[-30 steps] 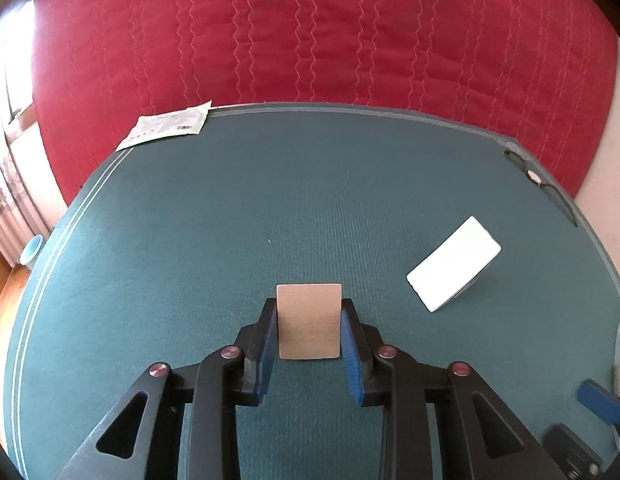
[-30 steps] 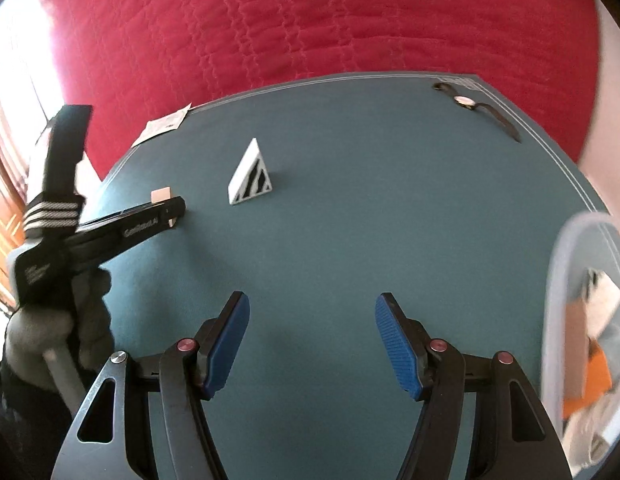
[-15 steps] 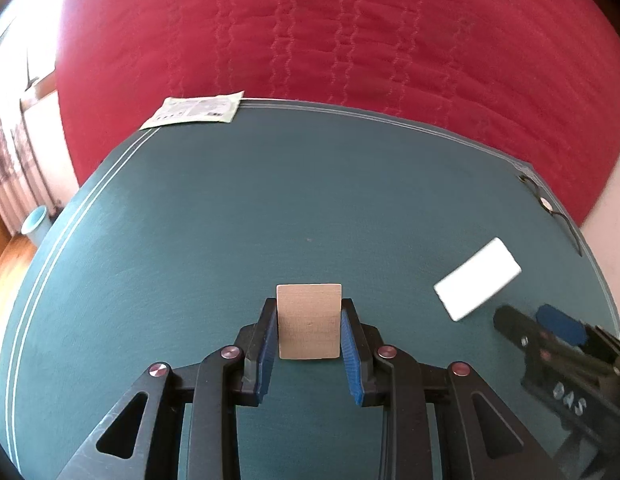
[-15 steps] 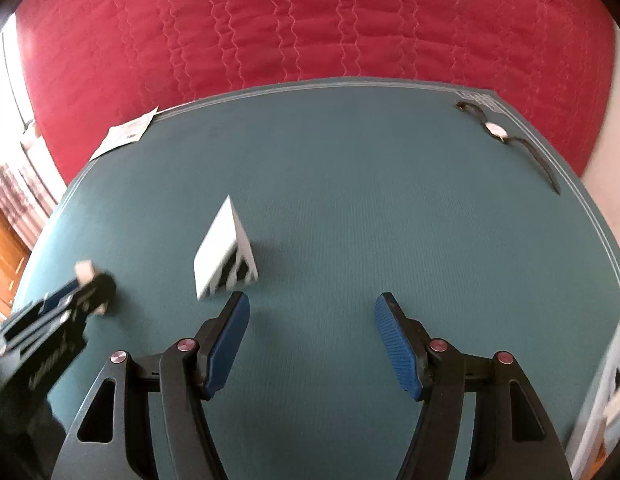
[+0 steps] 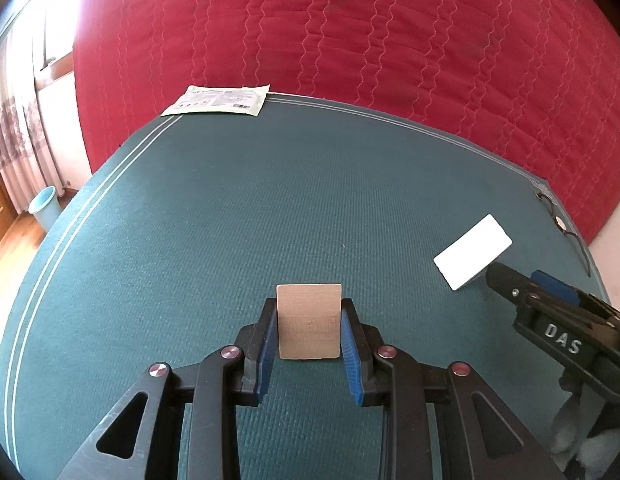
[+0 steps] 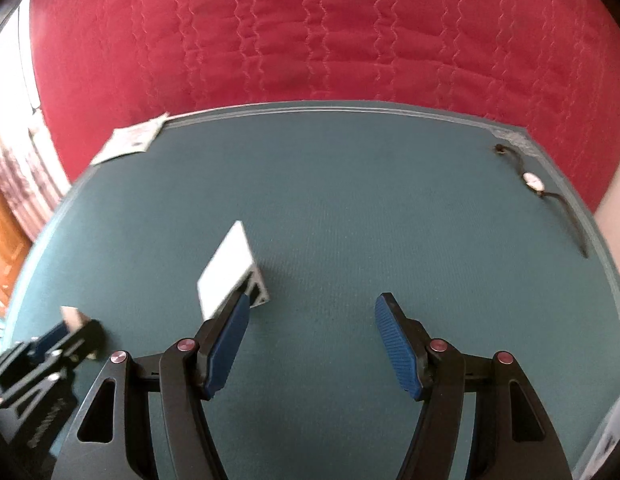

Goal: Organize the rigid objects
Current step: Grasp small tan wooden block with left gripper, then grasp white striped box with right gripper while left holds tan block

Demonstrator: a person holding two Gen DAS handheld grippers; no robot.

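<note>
Left wrist view: flat pale wooden block [image 5: 309,321], square-cornered, upright between gripper [image 5: 309,334] pads.

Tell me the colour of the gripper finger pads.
Blue, ribbed pads; clearest in the right wrist view.

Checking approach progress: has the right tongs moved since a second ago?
Yes. The right tongs have closed in on the white wedge block, which stayed put on the green mat.

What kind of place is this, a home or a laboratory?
Probably a home bedroom: a red quilted bedspread lies behind the green mat, with window curtains and a wristwatch on the mat.
</note>
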